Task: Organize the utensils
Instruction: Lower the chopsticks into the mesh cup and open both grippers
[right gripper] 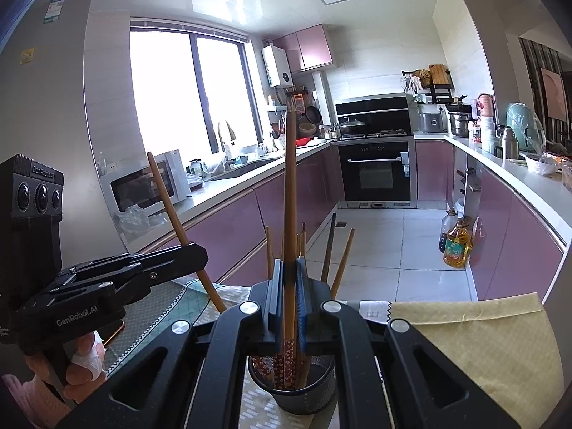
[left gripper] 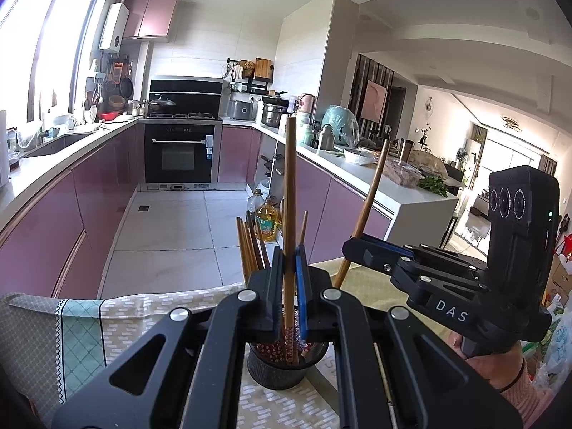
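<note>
My left gripper (left gripper: 289, 286) is shut on a wooden chopstick (left gripper: 290, 186) that stands upright, its lower patterned end inside a black mesh holder (left gripper: 282, 368) just below the jaws. Several other chopsticks (left gripper: 250, 243) stand in the holder. My right gripper (right gripper: 289, 296) is shut on another upright wooden chopstick (right gripper: 290, 193), its patterned end inside the same holder (right gripper: 304, 393). Each gripper shows in the other's view: the right one (left gripper: 352, 246) at right, the left one (right gripper: 198, 250) at left, each with its chopstick slanting through it.
The holder stands on a table with a patterned cloth (left gripper: 143, 307) and a yellow cloth (right gripper: 482, 339). Beyond the table edge lies a tiled kitchen floor, pink cabinets, an oven (left gripper: 180, 153) and oil bottles (right gripper: 455, 243) on the floor.
</note>
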### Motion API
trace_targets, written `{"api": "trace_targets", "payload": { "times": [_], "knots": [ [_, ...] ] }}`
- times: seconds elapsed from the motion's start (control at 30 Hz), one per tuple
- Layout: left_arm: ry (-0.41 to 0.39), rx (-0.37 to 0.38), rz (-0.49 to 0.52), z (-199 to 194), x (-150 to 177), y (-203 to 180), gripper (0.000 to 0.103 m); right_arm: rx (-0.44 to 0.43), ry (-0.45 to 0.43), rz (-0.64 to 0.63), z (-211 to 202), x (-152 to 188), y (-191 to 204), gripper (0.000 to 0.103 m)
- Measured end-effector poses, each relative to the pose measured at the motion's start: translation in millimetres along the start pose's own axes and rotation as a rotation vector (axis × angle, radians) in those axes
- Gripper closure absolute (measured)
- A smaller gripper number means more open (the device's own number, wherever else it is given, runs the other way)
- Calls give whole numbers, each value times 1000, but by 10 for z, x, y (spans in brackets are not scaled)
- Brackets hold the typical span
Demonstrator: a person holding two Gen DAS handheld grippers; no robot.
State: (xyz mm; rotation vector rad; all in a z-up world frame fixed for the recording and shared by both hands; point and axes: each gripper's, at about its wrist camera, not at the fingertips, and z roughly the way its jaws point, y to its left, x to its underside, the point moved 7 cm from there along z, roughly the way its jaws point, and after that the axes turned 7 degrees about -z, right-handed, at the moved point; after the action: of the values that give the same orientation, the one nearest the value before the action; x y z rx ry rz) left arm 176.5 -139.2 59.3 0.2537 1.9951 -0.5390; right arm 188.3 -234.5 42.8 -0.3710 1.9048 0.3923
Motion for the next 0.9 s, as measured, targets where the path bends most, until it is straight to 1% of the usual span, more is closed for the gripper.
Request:
{"api": "trace_targets", "payload": {
  "times": [0.57,0.9],
  "knots": [
    [29,-20,-11,151,17,80,96,13,38,2,150,87,-36,97],
    [85,-36,6,344,152,158,96,10,84,-2,281,220,-21,97]
  ]
}}
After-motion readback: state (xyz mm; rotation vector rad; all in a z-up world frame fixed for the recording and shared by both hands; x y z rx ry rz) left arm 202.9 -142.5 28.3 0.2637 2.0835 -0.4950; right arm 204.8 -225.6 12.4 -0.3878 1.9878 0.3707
